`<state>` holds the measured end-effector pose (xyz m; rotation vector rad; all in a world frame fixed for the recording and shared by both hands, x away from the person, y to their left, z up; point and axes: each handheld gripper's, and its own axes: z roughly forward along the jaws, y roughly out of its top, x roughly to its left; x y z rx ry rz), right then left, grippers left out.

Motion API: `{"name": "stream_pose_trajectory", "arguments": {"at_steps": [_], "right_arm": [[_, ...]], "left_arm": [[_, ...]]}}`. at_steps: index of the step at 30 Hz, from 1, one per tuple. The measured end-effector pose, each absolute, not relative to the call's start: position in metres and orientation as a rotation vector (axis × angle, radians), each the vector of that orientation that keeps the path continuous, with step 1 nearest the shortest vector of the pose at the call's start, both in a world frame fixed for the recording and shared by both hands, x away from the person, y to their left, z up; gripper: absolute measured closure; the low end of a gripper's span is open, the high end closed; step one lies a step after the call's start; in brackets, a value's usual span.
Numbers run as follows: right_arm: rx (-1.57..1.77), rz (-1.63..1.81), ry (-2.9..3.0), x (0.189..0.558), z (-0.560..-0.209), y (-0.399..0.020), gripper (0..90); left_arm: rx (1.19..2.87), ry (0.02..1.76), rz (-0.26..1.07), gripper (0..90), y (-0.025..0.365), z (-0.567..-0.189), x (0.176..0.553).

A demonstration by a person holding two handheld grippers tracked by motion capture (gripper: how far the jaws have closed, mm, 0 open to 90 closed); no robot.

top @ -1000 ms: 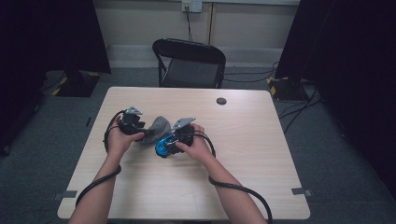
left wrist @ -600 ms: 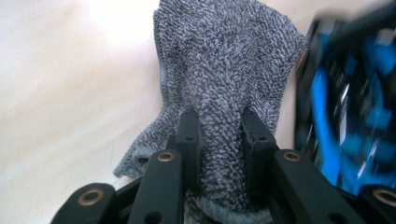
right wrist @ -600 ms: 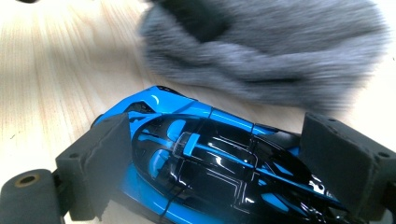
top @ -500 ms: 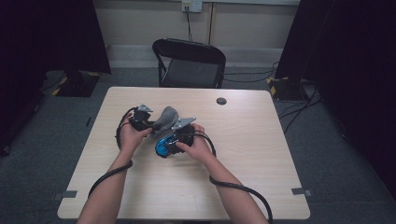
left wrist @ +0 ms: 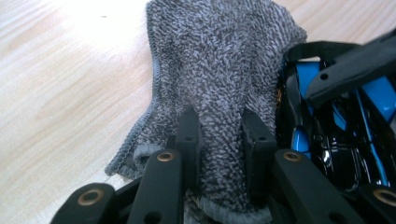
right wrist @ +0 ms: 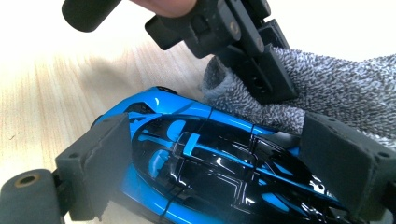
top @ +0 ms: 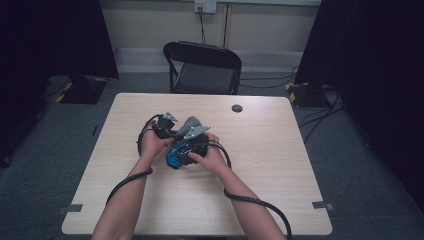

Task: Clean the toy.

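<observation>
Grey terry cloth [left wrist: 219,79] is pinched in the left tongs [left wrist: 219,140], whose jaws have just been closing and now clamp a fold of it near its hem. In the left gripper view the cloth runs from the tongs up toward the top of the frame, lying partly on the pale wooden worktop [left wrist: 56,84], and it touches the blue and black toy car [left wrist: 336,130] at the right of the frame.

The right tongs [right wrist: 210,163] stand on either side of that car [right wrist: 210,158], pads pressed against its flanks, so the car is held across its width. Its long axis runs from the upper left of the right gripper view to the lower right. I cannot tell which end is the nose.

In the high view both hands meet at the middle of the worktop, cloth [top: 192,127] just above the car [top: 176,157]. Judging by this, a wipe would drag the cloth down along the car's length.
</observation>
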<state>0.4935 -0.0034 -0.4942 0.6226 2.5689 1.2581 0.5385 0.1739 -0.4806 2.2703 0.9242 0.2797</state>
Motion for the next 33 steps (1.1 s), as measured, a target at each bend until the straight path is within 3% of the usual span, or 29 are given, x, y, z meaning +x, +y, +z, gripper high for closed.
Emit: {"name": "stream_pose_trajectory", "arguments": {"at_steps": [33], "right_arm": [[0.618, 1.26, 2.576, 0.494, -0.494, -0.003, 9.3]], "left_arm": [[2.341, 0.845, 0.156, 74.8, 0.208, -0.473, 0.518]]}}
